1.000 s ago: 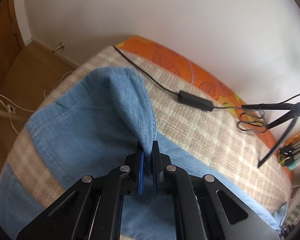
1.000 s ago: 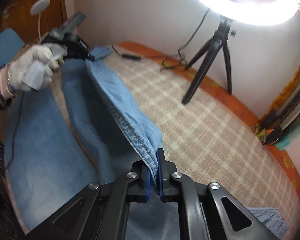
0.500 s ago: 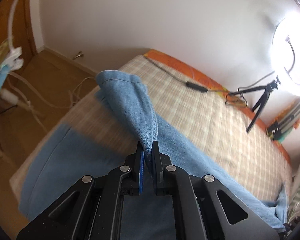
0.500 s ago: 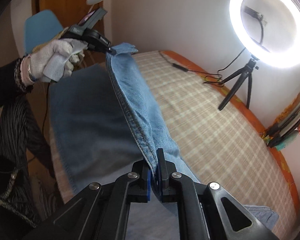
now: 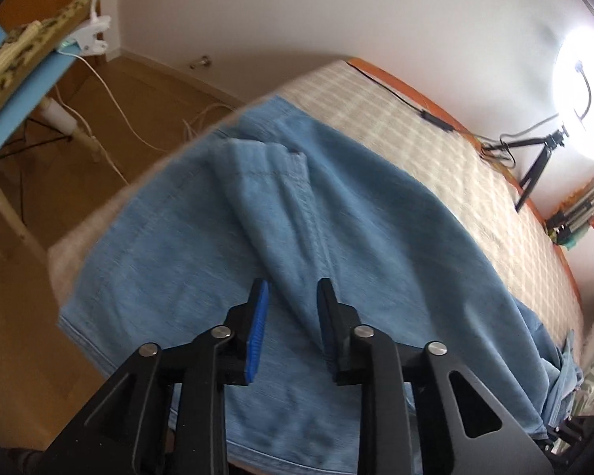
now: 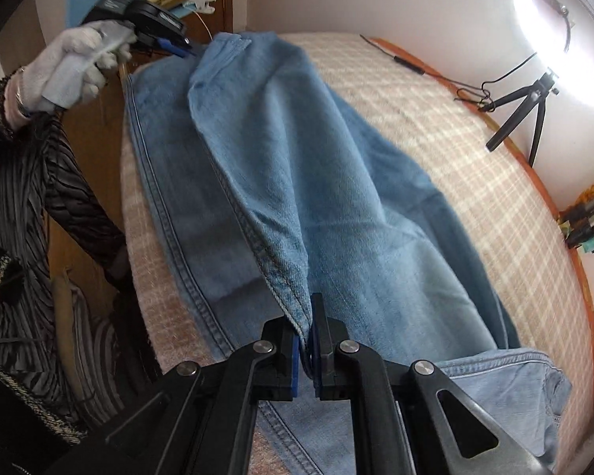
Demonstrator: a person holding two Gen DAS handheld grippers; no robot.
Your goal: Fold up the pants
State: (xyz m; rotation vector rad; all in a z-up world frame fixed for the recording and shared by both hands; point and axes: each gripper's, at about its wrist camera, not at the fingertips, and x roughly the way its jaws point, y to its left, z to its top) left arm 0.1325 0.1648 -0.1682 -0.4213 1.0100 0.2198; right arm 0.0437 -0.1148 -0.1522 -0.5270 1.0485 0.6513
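Note:
Blue jeans (image 5: 360, 213) lie on a checked bed cover, one leg folded over the other. My left gripper (image 5: 291, 297) is open, its jaws apart on either side of a raised fold of the leg hem end, not gripping it. In the right wrist view the left gripper (image 6: 178, 45) sits at the far hem, held by a white-gloved hand. My right gripper (image 6: 305, 328) is shut on the seamed edge of the jeans (image 6: 297, 182) near the upper leg, holding it slightly lifted.
A lit ring light on a small tripod (image 6: 534, 91) stands on the bed at the far right, with its cable (image 5: 431, 113) along the orange bed edge. A blue chair (image 5: 23, 91) and white cables are on the wooden floor to the left. The bed's near edge (image 6: 138, 261) is close.
The top leg has been carried over onto the other leg and laid down. My left gripper has opened and let go of the hem. The right gripper stays shut on the denim.

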